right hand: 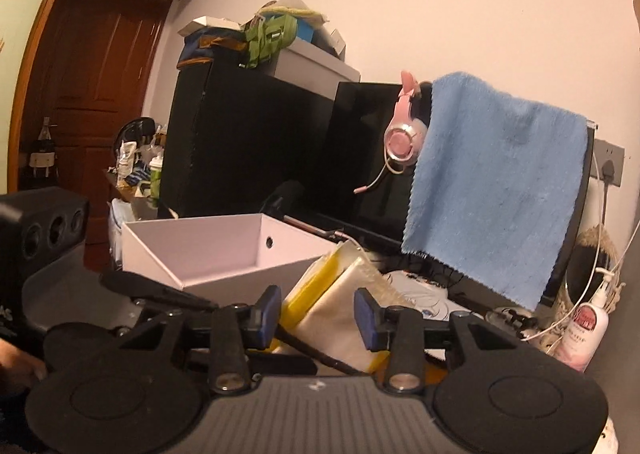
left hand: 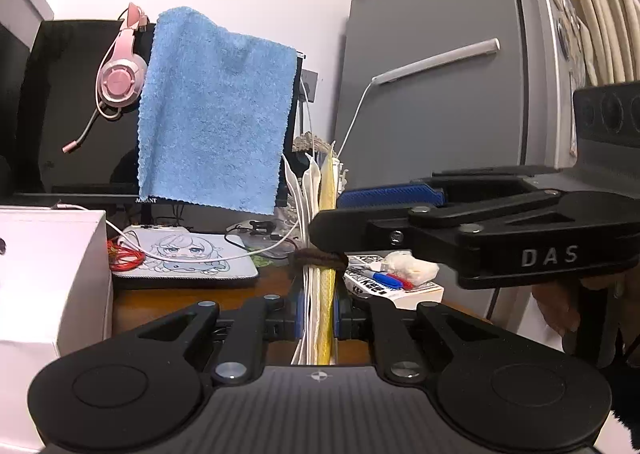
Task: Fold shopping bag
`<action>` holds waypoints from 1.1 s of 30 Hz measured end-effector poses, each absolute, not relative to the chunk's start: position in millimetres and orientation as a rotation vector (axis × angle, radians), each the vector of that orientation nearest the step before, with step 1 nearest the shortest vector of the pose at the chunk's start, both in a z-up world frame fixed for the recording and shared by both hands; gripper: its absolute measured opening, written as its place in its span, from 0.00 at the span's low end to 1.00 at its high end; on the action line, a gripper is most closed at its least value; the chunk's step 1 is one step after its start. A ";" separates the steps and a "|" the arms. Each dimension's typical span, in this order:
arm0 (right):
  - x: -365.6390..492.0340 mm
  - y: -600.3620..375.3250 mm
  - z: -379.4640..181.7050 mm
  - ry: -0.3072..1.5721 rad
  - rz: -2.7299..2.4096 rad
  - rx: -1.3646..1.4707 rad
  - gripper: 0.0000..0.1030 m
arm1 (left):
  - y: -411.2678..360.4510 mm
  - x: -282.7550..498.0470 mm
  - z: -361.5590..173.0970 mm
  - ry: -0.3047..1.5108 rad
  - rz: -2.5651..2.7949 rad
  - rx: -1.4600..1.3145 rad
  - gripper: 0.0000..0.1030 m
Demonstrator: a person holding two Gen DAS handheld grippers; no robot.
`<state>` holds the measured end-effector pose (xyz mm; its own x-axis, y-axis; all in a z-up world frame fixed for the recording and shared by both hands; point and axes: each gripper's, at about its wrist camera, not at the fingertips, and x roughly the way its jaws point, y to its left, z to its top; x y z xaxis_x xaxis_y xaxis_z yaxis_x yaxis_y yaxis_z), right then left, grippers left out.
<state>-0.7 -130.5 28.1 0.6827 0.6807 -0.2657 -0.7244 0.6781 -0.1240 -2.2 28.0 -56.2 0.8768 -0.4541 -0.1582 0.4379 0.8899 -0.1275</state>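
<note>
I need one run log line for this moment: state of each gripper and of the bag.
left gripper: shut on folded bag | right gripper: open, fingers around bag | band: around bag

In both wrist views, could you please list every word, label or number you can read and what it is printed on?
"DAS": raised letters on the right gripper, seen from the left wrist.
Monitor bezel logo under the blue towel: too blurred to read for certain.
White box with bold black print, under the pens: unreadable.
Lotion bottle label: too small.
The folded shopping bag in the left gripper shows no text.
</note>
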 end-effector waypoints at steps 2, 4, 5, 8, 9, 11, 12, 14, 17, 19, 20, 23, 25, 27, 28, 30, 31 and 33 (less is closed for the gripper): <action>2.3 -136.9 28.0 0.215 0.822 -0.179 0.38 | 37.3 -0.2 -55.2 0.189 -0.509 -0.166 0.12; 10.6 -153.3 29.7 0.213 0.855 -0.052 0.38 | 51.3 2.9 -53.6 0.197 -0.579 -0.287 0.12; 16.3 -167.5 28.9 0.218 0.869 0.058 0.38 | 61.2 7.2 -54.4 0.212 -0.632 -0.375 0.12; 39.6 -213.2 17.1 0.267 0.883 0.404 0.38 | 82.0 14.3 -58.0 0.237 -0.748 -0.571 0.12; 46.4 -224.3 10.6 0.281 0.890 0.480 0.38 | 85.8 15.2 -58.6 0.240 -0.773 -0.607 0.12; 58.1 -242.2 -2.8 0.300 0.909 0.592 0.38 | 90.5 16.9 -60.0 0.248 -0.806 -0.662 0.12; 62.0 -248.3 -9.2 0.303 0.921 0.639 0.35 | 91.5 17.7 -60.7 0.253 -0.816 -0.682 0.12; 66.3 -251.7 -17.6 0.307 0.955 0.687 0.15 | 90.5 19.1 -61.3 0.263 -0.823 -0.701 0.12; 70.0 -247.5 -21.3 0.326 0.967 0.678 0.15 | 89.6 20.9 -62.8 0.274 -0.838 -0.733 0.12; 71.5 -244.6 -23.1 0.336 0.986 0.674 0.15 | 90.3 21.8 -61.4 0.270 -0.827 -0.737 0.12; 72.5 -243.7 -24.2 0.343 1.003 0.679 0.15 | 90.7 24.0 -61.4 0.270 -0.825 -0.748 0.12; 73.5 -240.0 -28.6 0.368 1.038 0.693 0.15 | 94.4 24.1 -63.3 0.266 -0.819 -0.772 0.12; 73.3 -239.7 -34.4 0.395 1.054 0.721 0.15 | 97.1 24.5 -64.2 0.267 -0.816 -0.780 0.12; 73.9 -240.6 -39.6 0.414 1.068 0.755 0.15 | 98.3 25.1 -65.3 0.272 -0.827 -0.790 0.12; 74.1 -241.5 -41.1 0.417 1.075 0.767 0.15 | 99.0 25.5 -66.0 0.275 -0.847 -0.797 0.12; 74.5 -244.2 -43.2 0.414 1.094 0.789 0.16 | 99.7 26.7 -67.6 0.285 -0.899 -0.818 0.12; 75.1 -246.5 -42.8 0.405 1.113 0.803 0.20 | 99.8 27.5 -68.5 0.291 -0.930 -0.832 0.12; 77.9 -249.3 -42.8 0.394 1.157 0.849 0.41 | 98.2 29.3 -69.1 0.302 -0.985 -0.842 0.12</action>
